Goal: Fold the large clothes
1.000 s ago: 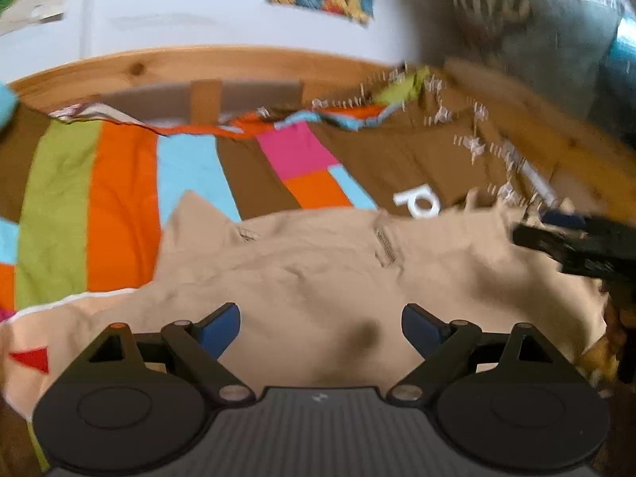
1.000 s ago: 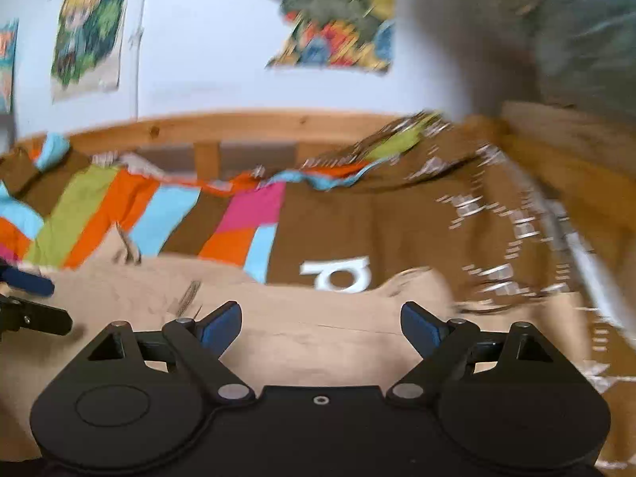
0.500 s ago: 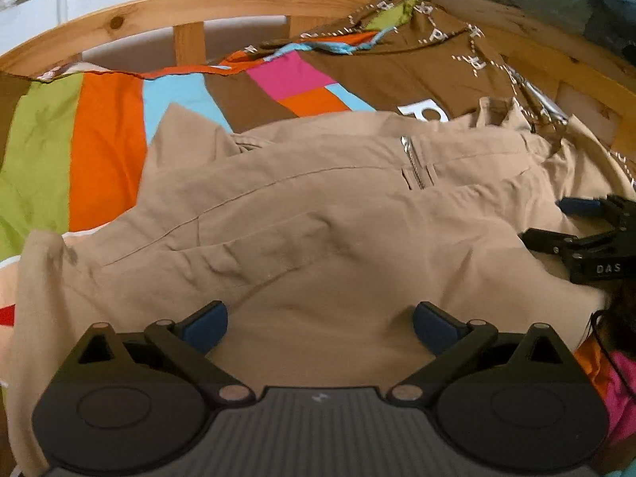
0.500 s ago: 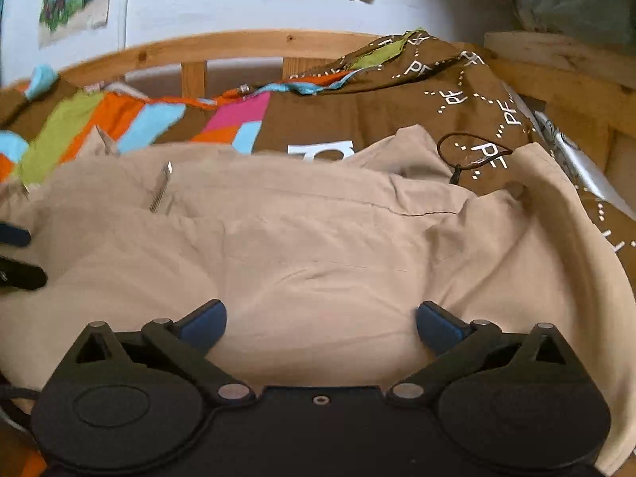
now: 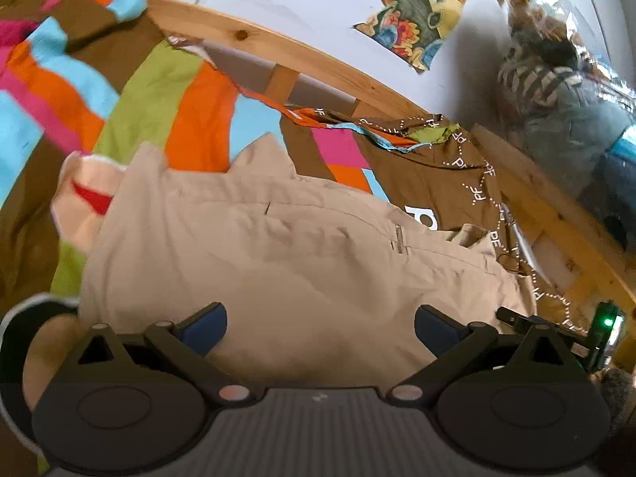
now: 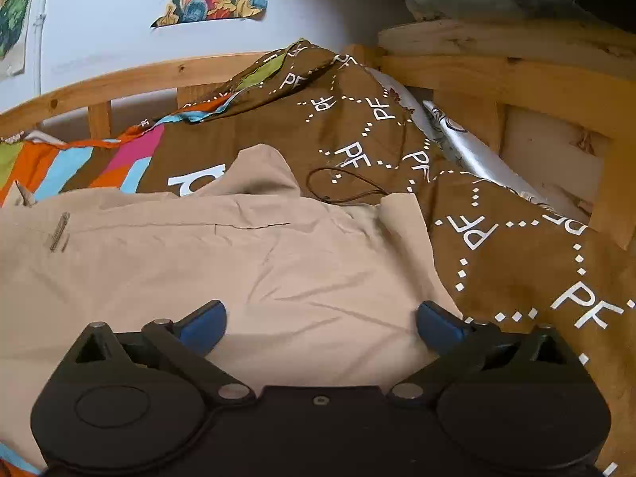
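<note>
Beige trousers (image 5: 278, 254) are shown spread on the bed's patchwork cover (image 5: 159, 91); left gripper (image 5: 320, 324) and right gripper (image 6: 320, 320) are held wide apart, empty. A fold is judged pending: an edge must next be gripped.

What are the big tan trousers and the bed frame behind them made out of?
The large tan trousers look like a thin woven cloth, maybe cotton, with a matte finish: they crease softly, show stitched seams, and have a small metal-looking zip. The pale wooden bed frame looks like pine: you can see knots and grain, with a smooth, slightly glossy surface, possibly varnished.
</note>
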Demonstrator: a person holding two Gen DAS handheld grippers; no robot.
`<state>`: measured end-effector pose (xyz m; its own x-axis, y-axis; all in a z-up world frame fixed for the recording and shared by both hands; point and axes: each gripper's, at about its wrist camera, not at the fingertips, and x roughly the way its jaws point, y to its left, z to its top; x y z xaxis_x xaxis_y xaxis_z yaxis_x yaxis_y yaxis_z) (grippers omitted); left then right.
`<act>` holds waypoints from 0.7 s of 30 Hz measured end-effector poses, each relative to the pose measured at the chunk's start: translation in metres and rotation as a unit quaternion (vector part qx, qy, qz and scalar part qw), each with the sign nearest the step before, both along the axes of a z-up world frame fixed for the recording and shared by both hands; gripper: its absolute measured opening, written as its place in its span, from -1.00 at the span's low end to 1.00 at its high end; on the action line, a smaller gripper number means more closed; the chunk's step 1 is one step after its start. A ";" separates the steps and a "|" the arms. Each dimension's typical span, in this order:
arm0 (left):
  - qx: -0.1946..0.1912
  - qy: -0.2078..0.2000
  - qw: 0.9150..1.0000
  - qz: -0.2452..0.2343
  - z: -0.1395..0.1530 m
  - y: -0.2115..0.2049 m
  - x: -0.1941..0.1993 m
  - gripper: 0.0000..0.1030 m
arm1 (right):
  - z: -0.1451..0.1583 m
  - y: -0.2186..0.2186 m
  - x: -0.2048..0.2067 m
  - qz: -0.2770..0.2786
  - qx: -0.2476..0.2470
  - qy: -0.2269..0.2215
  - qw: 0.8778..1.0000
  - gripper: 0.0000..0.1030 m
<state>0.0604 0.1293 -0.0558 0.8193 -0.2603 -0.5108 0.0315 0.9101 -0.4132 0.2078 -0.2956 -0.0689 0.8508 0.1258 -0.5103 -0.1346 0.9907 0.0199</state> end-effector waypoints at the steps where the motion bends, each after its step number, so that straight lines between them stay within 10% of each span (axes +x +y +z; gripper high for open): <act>1: -0.005 0.003 1.000 -0.006 0.001 0.001 -0.004 0.98 | 0.003 0.000 -0.002 -0.006 0.010 0.001 1.000 0.98; 12: -0.139 0.084 0.985 0.066 -0.032 0.030 -0.005 0.99 | 0.036 0.049 -0.045 0.092 -0.003 -0.061 0.994 0.98; 21: -0.121 0.071 0.982 0.126 -0.054 0.024 0.010 0.99 | -0.007 0.098 -0.060 0.185 -0.063 -0.042 0.980 0.99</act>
<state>0.0699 0.1535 -0.1096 0.7982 -0.1863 -0.5728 -0.2556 0.7563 -0.6022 0.1482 -0.1980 -0.0760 0.7979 0.3741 -0.4726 -0.4814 0.8674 -0.1260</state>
